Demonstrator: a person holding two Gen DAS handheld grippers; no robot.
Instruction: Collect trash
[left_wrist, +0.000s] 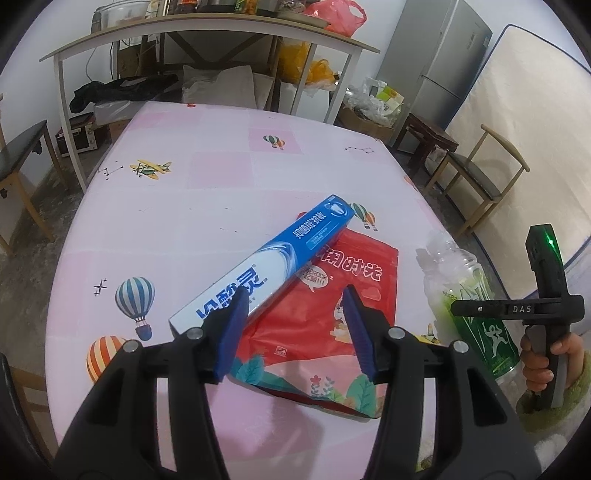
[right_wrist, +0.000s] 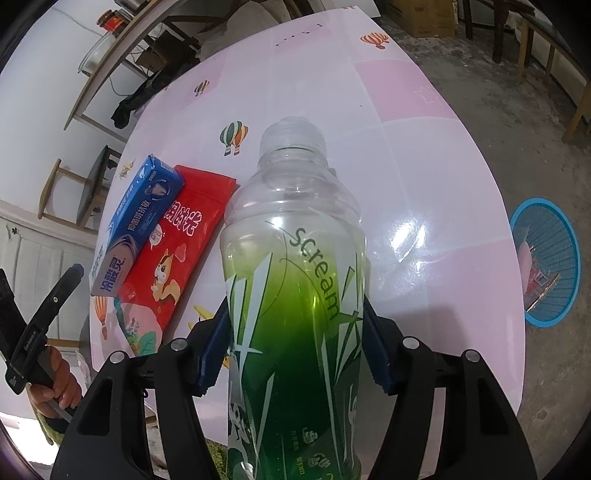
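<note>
A blue and white toothpaste box (left_wrist: 280, 258) lies slantwise across a red snack pouch (left_wrist: 332, 325) on the pink table (left_wrist: 184, 229). My left gripper (left_wrist: 295, 295) hovers open just above them. Its left pad is by the box's near end, and only the pouch shows between the jaws. My right gripper (right_wrist: 295, 314) is shut on a clear plastic bottle (right_wrist: 295, 258) with a green label, both blue pads pressing its sides. The bottle (left_wrist: 458, 280) stands tilted at the table's right edge. The box (right_wrist: 136, 214) and pouch (right_wrist: 173, 258) lie to its left.
A blue mesh basket (right_wrist: 546, 258) with some wrappers in it sits on the floor to the right of the table. Wooden chairs (left_wrist: 480, 177) stand around the table, and a cluttered shelf table (left_wrist: 207, 33) stands behind it. A hand (left_wrist: 557, 354) grips the right tool.
</note>
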